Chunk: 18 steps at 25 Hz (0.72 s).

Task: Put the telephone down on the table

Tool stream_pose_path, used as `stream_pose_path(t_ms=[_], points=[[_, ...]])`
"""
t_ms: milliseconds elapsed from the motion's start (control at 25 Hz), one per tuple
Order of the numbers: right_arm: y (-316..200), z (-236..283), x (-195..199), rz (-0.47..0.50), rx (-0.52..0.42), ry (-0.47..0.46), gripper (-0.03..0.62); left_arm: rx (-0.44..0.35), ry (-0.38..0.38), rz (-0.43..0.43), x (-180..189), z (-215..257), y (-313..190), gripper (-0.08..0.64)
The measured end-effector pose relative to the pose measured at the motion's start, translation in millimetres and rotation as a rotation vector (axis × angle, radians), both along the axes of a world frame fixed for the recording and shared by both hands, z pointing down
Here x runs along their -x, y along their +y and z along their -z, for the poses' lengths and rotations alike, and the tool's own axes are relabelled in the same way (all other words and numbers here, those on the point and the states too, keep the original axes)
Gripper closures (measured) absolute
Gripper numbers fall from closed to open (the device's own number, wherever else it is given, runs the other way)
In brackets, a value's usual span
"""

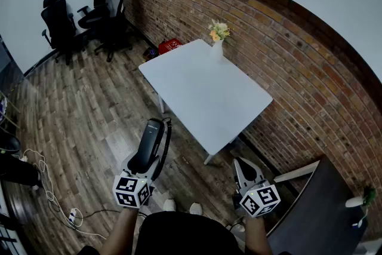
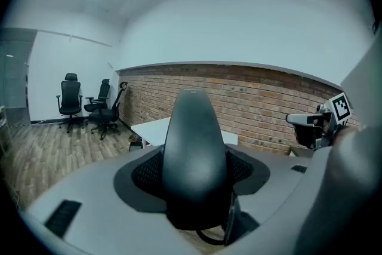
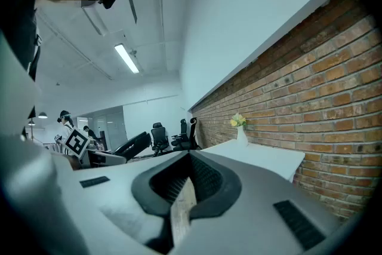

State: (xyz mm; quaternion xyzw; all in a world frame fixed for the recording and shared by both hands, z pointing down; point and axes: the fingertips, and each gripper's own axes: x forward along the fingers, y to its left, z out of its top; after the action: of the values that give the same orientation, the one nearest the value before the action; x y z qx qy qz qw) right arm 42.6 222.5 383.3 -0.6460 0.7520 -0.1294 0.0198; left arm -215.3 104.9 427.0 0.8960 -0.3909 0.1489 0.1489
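A black telephone handset [image 1: 153, 141] stands up out of my left gripper [image 1: 148, 159], whose jaws are shut on its lower part, out over the wooden floor short of the table. In the left gripper view the handset [image 2: 192, 146] fills the gap between the grey jaws, and a black cord [image 2: 210, 239] loops below it. The white table [image 1: 206, 89] lies ahead, with a vase of flowers [image 1: 218, 39] at its far corner. My right gripper [image 1: 242, 169] hovers near the table's front corner, jaws shut with nothing held [image 3: 185, 188].
A brick wall [image 1: 280, 63] runs along the table's right side. Black office chairs [image 1: 89, 15] stand at the far left, and a red object [image 1: 170, 45] sits on the floor by the table. Cables [image 1: 48, 188] trail on the floor at left. A dark desk [image 1: 322, 212] is at lower right.
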Motion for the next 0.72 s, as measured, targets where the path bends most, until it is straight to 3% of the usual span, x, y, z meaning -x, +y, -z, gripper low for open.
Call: stream_pose_path(t_ms=[720], points=[[-2.8, -6.5, -15.4, 0.048, -0.001, -0.039, 0.569, 0.004, -0.01, 0.031, -16.2, -1.5, -1.9, 0.285]])
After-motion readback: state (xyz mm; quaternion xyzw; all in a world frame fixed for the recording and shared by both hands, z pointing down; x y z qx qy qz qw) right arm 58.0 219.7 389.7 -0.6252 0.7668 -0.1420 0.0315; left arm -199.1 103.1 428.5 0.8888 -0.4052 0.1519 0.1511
